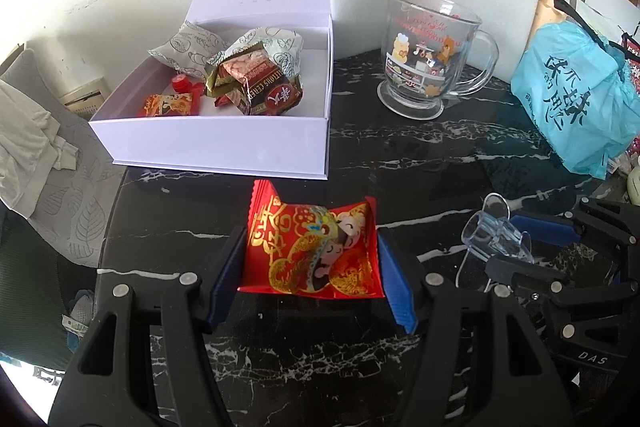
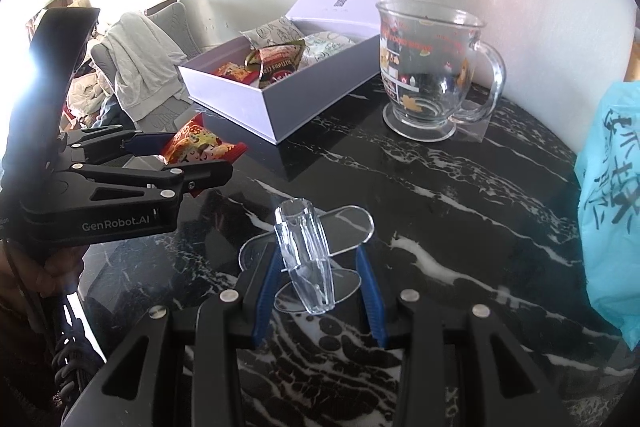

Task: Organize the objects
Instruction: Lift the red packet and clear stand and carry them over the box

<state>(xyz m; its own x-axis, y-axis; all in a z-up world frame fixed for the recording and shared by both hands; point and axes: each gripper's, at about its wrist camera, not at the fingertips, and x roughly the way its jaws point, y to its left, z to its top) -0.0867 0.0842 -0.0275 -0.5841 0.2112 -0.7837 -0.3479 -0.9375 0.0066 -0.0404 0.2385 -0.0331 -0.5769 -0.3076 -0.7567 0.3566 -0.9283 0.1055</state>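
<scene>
My left gripper (image 1: 312, 259): clamped on red snack packet (image 1: 316, 251), before white box (image 1: 224, 139). My right gripper (image 2: 320, 275): fingers apart around clear plastic stand (image 2: 308, 259).

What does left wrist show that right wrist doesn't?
Left wrist only: the printed face of the red snack packet between the left tool's blue pads, plus the small red candy on the white box's floor.

Right wrist only: the left tool from the side, and the clear plastic stand framed between the right tool's fingers, which look apart from it.

Both: box with snacks, glass mug, cyan bag, black marble table.
</scene>
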